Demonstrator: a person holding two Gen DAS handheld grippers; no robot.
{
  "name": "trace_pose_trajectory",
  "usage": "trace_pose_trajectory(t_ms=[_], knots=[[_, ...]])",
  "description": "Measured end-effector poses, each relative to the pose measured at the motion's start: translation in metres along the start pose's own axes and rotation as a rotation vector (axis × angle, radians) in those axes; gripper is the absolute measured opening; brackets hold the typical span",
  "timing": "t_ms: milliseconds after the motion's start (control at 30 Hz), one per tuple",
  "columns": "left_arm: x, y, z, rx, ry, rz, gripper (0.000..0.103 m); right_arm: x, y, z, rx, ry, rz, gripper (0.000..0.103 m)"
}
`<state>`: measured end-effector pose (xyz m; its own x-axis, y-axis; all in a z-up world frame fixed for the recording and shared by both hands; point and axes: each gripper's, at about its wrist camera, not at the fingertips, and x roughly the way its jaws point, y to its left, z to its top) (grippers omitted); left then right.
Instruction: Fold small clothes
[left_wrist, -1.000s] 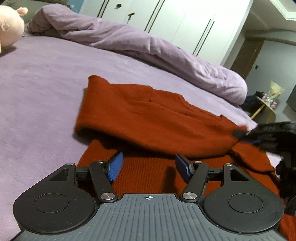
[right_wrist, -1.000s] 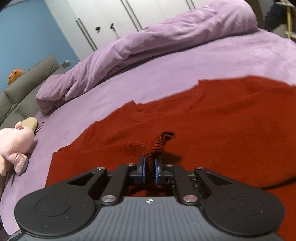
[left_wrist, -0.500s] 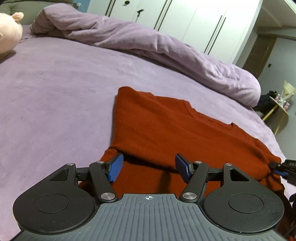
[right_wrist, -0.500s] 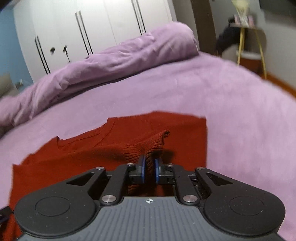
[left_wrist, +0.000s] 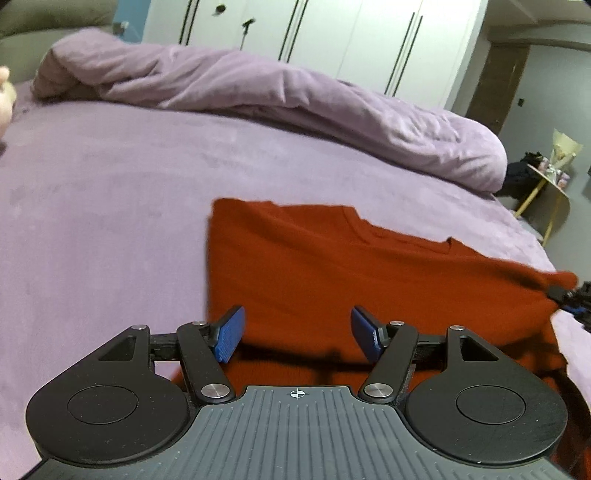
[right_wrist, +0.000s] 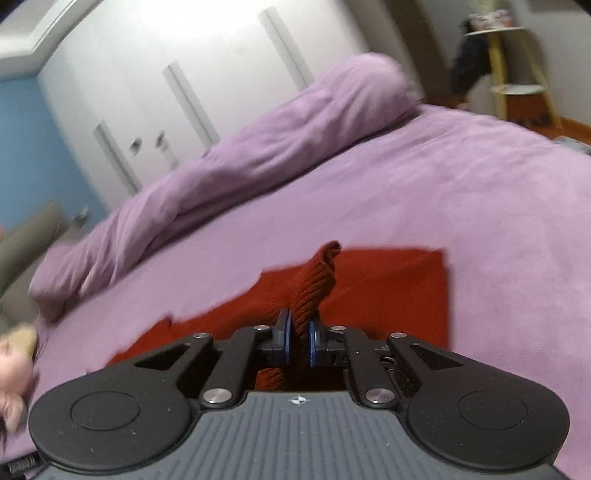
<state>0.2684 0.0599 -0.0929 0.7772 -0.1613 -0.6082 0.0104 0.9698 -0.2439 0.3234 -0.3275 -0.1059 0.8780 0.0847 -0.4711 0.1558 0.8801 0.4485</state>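
While pinched in right gripper (right_wrist: 298, 341), red sweater (left_wrist: 362, 273) ahead, on bed (left_wrist: 110, 206)

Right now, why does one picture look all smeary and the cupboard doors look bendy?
Right wrist view: blurred by motion, so the wardrobe doors and rolled duvet smear, while the right gripper, shut on the red sweater, stays sharp. Left wrist view: much crisper, only slightly soft; the open left gripper casts a dark shadow on the sweater. Both views: fisheye lenses bend straight lines.

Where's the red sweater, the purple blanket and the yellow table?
red sweater (left_wrist: 332, 266), left wrist view, middle of its folded top.
purple blanket (left_wrist: 295, 99), left wrist view, middle of the heap.
yellow table (left_wrist: 543, 188), left wrist view, its leg.
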Motion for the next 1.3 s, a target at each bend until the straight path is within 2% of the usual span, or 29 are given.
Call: trace_pose_trajectory(t_ms=[100, 133, 200, 300, 367, 467, 533, 600, 633, 733, 800, 867, 900, 933, 967, 1033, 1067, 1100, 1167, 1300], knots=[[0.008, -0.003, 0.003, -0.002, 0.028, 0.022, 0.069, 0.002, 0.006, -0.001, -0.115, 0.000, -0.205, 0.010], [0.008, -0.002, 0.003, -0.005, 0.033, 0.025, 0.069, 0.006, 0.006, -0.002, -0.153, 0.017, -0.250, 0.016], [0.007, -0.001, 0.003, -0.008, 0.023, 0.026, 0.069, 0.004, 0.006, -0.004, -0.171, 0.020, -0.311, 0.019], [0.010, -0.006, 0.003, 0.012, 0.013, 0.032, 0.069, -0.010, 0.013, -0.010, -0.178, -0.044, -0.316, 0.020], [0.017, -0.013, 0.004, 0.020, 0.029, 0.028, 0.069, -0.009, 0.028, -0.018, -0.219, -0.053, -0.261, 0.022], [0.031, -0.023, 0.004, 0.055, 0.032, 0.012, 0.070, 0.010, 0.053, -0.036, -0.299, 0.069, -0.062, 0.022], [0.045, -0.028, 0.003, 0.102, 0.045, 0.058, 0.070, 0.026, 0.067, -0.048, -0.372, 0.126, -0.008, 0.020], [0.056, -0.026, 0.002, 0.122, 0.036, 0.091, 0.072, 0.043, 0.070, -0.055, -0.444, 0.150, -0.040, 0.016], [0.058, -0.025, 0.002, 0.118, 0.029, 0.098, 0.074, 0.046, 0.069, -0.054, -0.473, 0.125, -0.059, 0.011], [0.066, -0.016, 0.003, 0.067, 0.030, 0.086, 0.076, 0.052, 0.053, -0.041, -0.502, 0.037, -0.256, 0.006], [0.069, -0.015, -0.002, 0.077, 0.009, 0.085, 0.078, 0.047, 0.039, -0.029, -0.455, 0.016, -0.318, 0.006], [0.067, -0.016, -0.006, 0.088, -0.008, 0.084, 0.079, 0.025, 0.031, -0.022, -0.345, -0.015, -0.345, 0.012], [0.067, -0.016, -0.005, 0.086, -0.008, 0.081, 0.079, 0.007, 0.022, -0.019, -0.257, -0.040, -0.326, 0.018], [0.067, -0.015, -0.004, 0.080, -0.005, 0.075, 0.080, -0.011, 0.010, -0.018, -0.152, -0.052, -0.274, 0.028], [0.067, -0.014, -0.004, 0.076, -0.001, 0.072, 0.080, -0.025, -0.003, -0.021, -0.048, -0.047, -0.203, 0.031], [0.065, -0.016, -0.001, 0.079, 0.010, 0.077, 0.080, -0.037, -0.030, -0.028, 0.163, 0.023, -0.035, 0.032], [0.063, -0.018, -0.001, 0.084, 0.017, 0.084, 0.080, -0.037, -0.040, -0.031, 0.237, 0.066, 0.014, 0.032], [0.060, -0.020, -0.001, 0.085, 0.023, 0.088, 0.080, -0.037, -0.046, -0.038, 0.295, 0.099, 0.046, 0.032], [0.055, -0.020, -0.003, 0.064, 0.023, 0.075, 0.080, -0.027, -0.055, -0.043, 0.359, 0.138, 0.047, 0.031], [0.054, -0.017, -0.013, 0.047, 0.006, 0.061, 0.081, -0.007, -0.073, -0.047, 0.552, 0.135, 0.107, 0.031]])
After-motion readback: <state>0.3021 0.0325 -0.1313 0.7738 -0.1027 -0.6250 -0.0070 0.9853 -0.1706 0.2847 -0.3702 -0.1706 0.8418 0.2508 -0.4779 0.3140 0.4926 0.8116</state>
